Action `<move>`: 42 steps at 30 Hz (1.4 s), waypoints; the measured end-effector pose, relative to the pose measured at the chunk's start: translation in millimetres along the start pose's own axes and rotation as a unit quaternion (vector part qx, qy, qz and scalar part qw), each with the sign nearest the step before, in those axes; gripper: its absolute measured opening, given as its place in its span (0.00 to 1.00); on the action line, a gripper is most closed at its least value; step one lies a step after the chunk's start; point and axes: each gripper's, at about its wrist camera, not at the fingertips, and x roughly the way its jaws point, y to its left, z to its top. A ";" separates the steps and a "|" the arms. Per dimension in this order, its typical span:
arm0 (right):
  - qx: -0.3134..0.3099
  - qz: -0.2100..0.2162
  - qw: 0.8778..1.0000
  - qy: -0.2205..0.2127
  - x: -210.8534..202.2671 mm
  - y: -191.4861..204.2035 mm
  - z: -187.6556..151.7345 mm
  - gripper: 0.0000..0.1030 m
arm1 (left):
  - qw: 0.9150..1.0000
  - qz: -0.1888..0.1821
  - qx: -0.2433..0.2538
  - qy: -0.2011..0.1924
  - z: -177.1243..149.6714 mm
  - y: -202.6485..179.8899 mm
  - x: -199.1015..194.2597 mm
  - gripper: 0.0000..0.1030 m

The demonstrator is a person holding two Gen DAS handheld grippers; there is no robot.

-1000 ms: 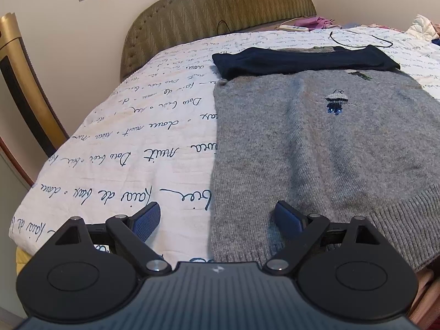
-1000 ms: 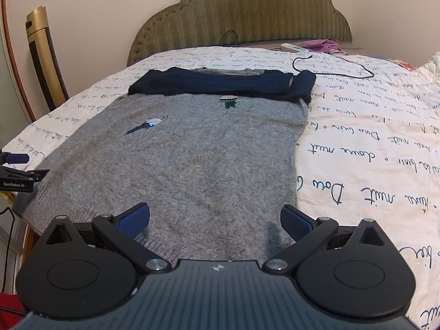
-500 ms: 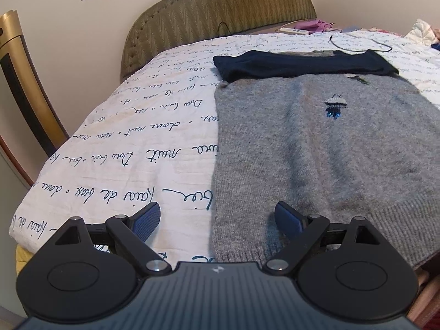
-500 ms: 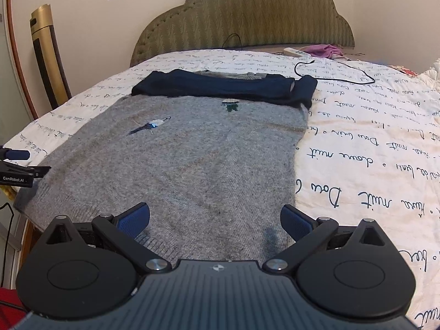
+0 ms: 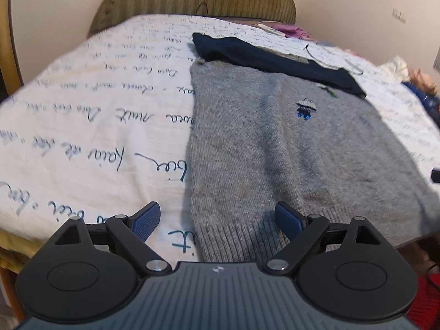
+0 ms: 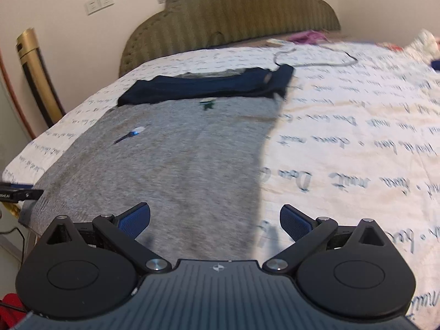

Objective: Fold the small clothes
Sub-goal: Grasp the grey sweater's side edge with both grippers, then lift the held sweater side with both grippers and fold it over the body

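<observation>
A grey knit sweater [image 5: 275, 143] with navy sleeves [image 5: 264, 55] folded across its top lies flat on the bed; it also shows in the right wrist view [image 6: 176, 159]. My left gripper [image 5: 217, 220] is open and empty, its jaws straddling the sweater's left bottom corner at the ribbed hem. My right gripper [image 6: 216, 221] is open and empty, its jaws straddling the sweater's right edge near the hem. The right gripper's tip [image 5: 435, 175] peeks in at the left wrist view's right edge, and the left gripper [image 6: 19, 194] at the right wrist view's left edge.
The bed has a white cover with blue script [image 5: 90, 126] and an olive padded headboard [image 6: 231, 13]. A grey cable [image 6: 316, 57] and loose clothes [image 5: 407, 68] lie at the far side. A gold-and-black column [image 6: 35, 77] stands by the wall.
Both grippers have moved forward and turned slightly; the left wrist view has swung right, the right wrist view is motion-blurred. Both stay open and the sweater has not moved.
</observation>
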 end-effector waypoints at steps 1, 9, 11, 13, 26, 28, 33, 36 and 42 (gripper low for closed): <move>0.011 0.003 1.000 0.002 -2.0 -7.2 -1.0 0.97 | 1.000 -0.018 -0.010 -0.002 -0.2 3.8 -1.7 0.88; 0.129 0.082 0.987 0.036 -8.3 -59.8 -25.1 0.84 | 0.978 -0.185 -0.099 0.006 -3.4 27.3 3.0 0.88; 0.150 0.116 0.981 0.039 -8.9 -64.7 -30.4 0.81 | 0.970 -0.218 -0.107 0.011 -5.0 28.0 5.7 0.88; 0.162 0.159 0.973 0.047 -6.1 -62.1 -33.5 0.79 | 0.963 -0.246 -0.113 0.014 -6.5 28.3 9.0 0.88; 0.139 0.243 0.956 0.089 39.1 -4.1 -24.6 0.37 | 0.947 -0.299 -0.116 0.020 -9.7 14.6 20.0 0.85; 0.126 0.236 0.959 0.096 46.5 4.9 -21.0 0.22 | 0.949 -0.292 -0.111 0.036 -6.1 5.2 27.6 0.39; 0.095 0.222 0.966 0.096 52.5 19.2 -15.7 0.15 | 0.953 -0.270 -0.116 0.069 -4.6 -7.3 45.0 0.14; 0.088 0.224 0.966 0.092 48.6 18.9 -8.7 0.15 | 0.961 -0.252 -0.099 0.056 -0.8 -15.7 36.0 0.14; 0.066 0.239 0.967 0.059 34.7 20.6 22.9 0.15 | 0.965 -0.249 -0.082 0.023 21.4 -31.4 21.1 0.14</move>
